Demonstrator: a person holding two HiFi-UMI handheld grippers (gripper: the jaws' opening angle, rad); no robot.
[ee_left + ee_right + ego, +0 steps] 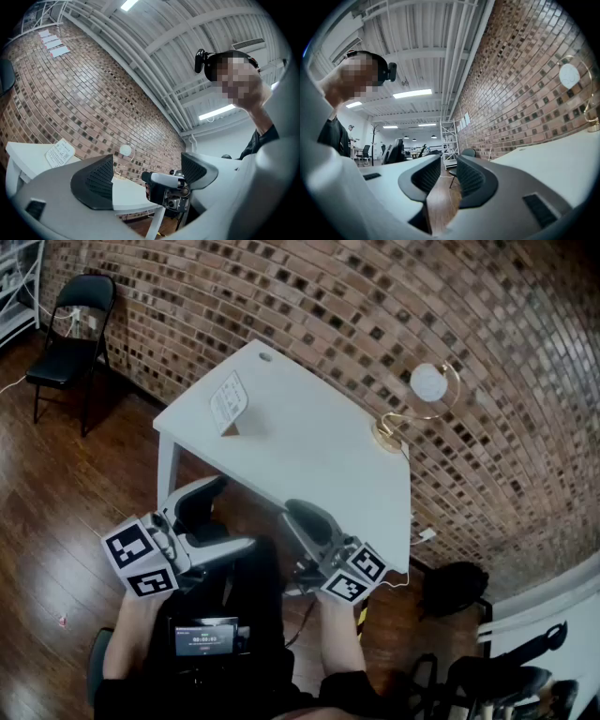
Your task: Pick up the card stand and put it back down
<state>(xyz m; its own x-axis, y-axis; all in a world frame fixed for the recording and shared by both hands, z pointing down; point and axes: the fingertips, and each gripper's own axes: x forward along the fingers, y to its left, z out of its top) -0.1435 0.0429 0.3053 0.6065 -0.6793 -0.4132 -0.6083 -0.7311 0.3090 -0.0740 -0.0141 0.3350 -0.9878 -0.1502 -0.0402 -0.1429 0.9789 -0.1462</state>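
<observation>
Before you: a white table against a curved brick wall; dark wooden floor; black chair at your left.

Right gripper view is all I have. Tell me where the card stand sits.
Observer: The card stand stands on the white table, near its left end.
Operator: Report the left gripper.
Observer: The left gripper is close to the person, well apart from the stand, with its jaws apart and nothing between them.
Operator: Say what is beside the stand.
Observer: Nothing stands close to it. The lamp is over at the table's right side.
</observation>
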